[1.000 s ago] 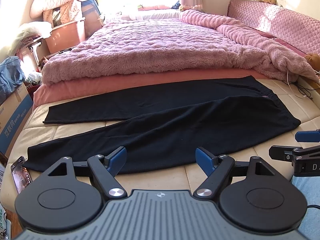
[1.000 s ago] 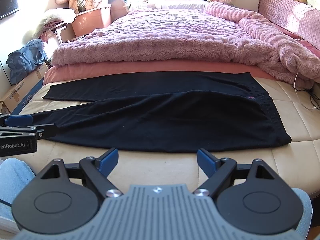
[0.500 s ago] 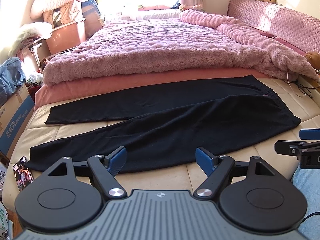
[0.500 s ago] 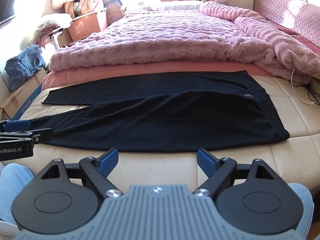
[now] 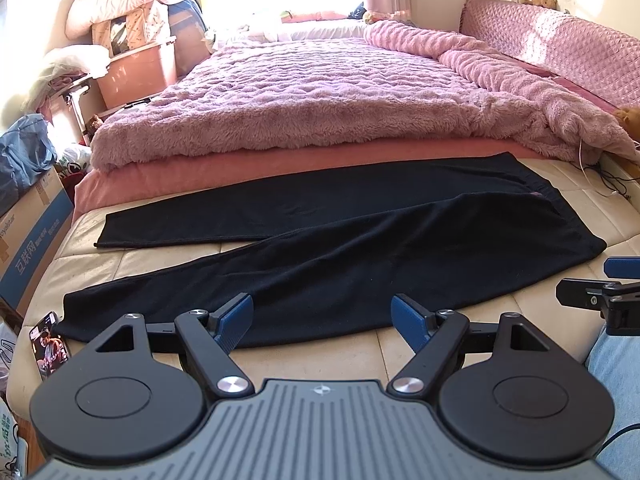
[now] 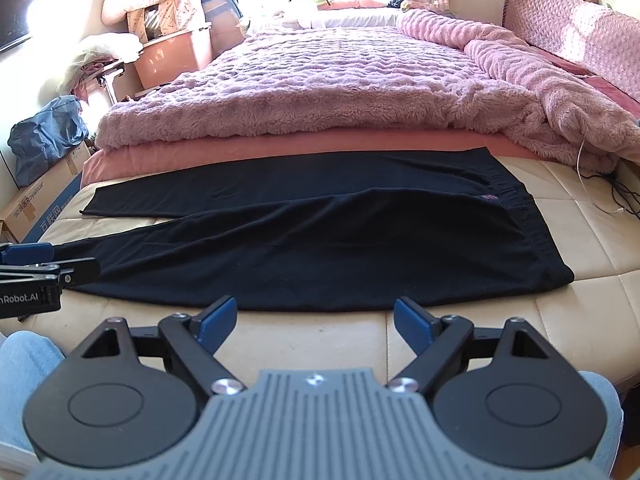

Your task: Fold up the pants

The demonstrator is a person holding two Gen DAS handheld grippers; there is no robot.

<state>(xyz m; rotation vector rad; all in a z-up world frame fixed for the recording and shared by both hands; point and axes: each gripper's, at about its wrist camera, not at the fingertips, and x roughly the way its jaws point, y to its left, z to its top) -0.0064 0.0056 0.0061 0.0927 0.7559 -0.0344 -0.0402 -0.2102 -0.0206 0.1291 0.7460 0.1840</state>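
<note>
The black pants [image 5: 360,248] lie flat on the near part of the bed [image 5: 472,344], on the cream quilted mattress surface, in front of the pink sheet and the fluffy pink blanket [image 5: 320,96]. The waistband is at the right and the two legs go out to the left. The legs are spread like a narrow V: the far leg lies almost straight along the pink sheet, and the near leg comes forward to the left near corner. At the waist the fabric of the near side lies partly over the far side, and a small pink label shows there in the right wrist view [image 6: 490,198].

The left tongs [image 5: 322,322] are open, with blue pads wide apart, and hang just before the near edge of the near leg, holding nothing. The right tongs [image 6: 316,322] are also open and empty, near the front edge of the pants.

The cuff of the near leg is partly hidden in the right wrist view behind the left tongs. A phone [image 5: 50,344] lies beside that cuff at the left edge of the bed. The fabric is very dark, so seams and small folds are hard to make out.
</note>
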